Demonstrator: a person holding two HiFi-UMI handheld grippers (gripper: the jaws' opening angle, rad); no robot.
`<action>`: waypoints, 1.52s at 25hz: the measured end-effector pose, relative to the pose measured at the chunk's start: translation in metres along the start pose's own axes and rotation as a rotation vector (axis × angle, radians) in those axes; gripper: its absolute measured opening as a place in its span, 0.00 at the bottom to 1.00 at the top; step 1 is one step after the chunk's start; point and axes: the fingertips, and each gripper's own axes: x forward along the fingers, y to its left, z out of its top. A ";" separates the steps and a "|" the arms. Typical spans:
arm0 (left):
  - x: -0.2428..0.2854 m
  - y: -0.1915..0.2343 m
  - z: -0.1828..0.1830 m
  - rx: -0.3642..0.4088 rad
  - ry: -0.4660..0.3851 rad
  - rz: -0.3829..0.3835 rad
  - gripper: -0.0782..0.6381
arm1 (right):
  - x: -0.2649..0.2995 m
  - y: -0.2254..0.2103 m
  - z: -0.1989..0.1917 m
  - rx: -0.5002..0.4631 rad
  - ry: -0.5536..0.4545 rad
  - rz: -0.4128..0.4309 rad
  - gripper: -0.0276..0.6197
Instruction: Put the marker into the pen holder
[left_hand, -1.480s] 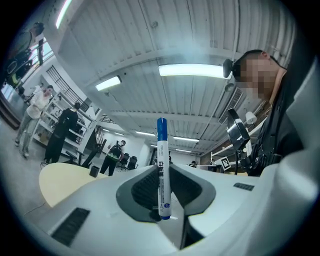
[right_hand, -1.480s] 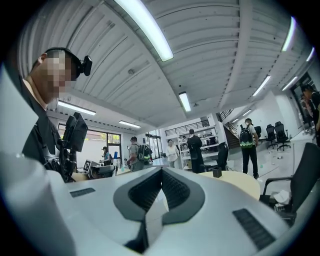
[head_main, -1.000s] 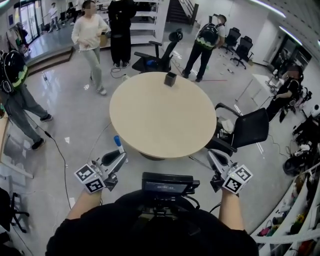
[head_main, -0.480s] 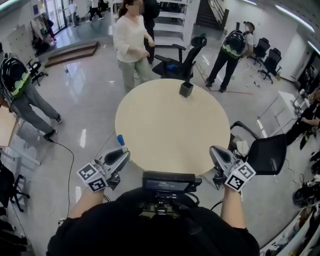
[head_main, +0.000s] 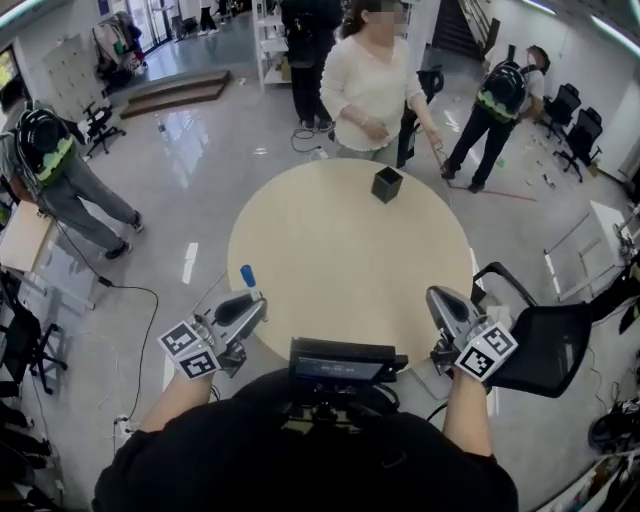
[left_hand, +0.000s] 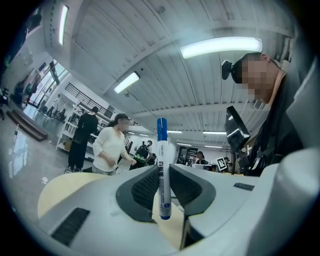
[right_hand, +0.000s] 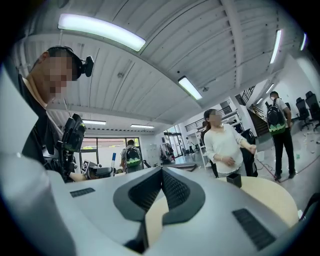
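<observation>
A black square pen holder stands near the far edge of the round beige table; it also shows small in the right gripper view. My left gripper hovers at the table's near left edge, shut on a white marker with a blue cap. The marker stands upright between the dark pads. At the near right edge my right gripper has its jaws together with nothing between them. Both grippers are well short of the pen holder.
A person in a white top stands right at the table's far edge, behind the pen holder. A black office chair sits close to the table's right side. Other people stand further off, and a cable runs over the floor at left.
The view has swung, so the table and pen holder now lie more centred and closer. The person in white has walked up to the table's far edge. Both grippers keep their pose and grip.
</observation>
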 end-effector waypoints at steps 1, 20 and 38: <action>0.005 0.004 0.000 -0.001 0.003 0.001 0.21 | 0.002 -0.006 -0.002 0.006 0.002 0.000 0.05; 0.083 0.247 0.030 -0.030 0.049 -0.193 0.21 | 0.153 -0.074 -0.003 0.020 0.048 -0.252 0.05; 0.181 0.242 0.062 0.038 -0.004 -0.025 0.21 | 0.129 -0.228 0.014 -0.033 0.016 -0.160 0.05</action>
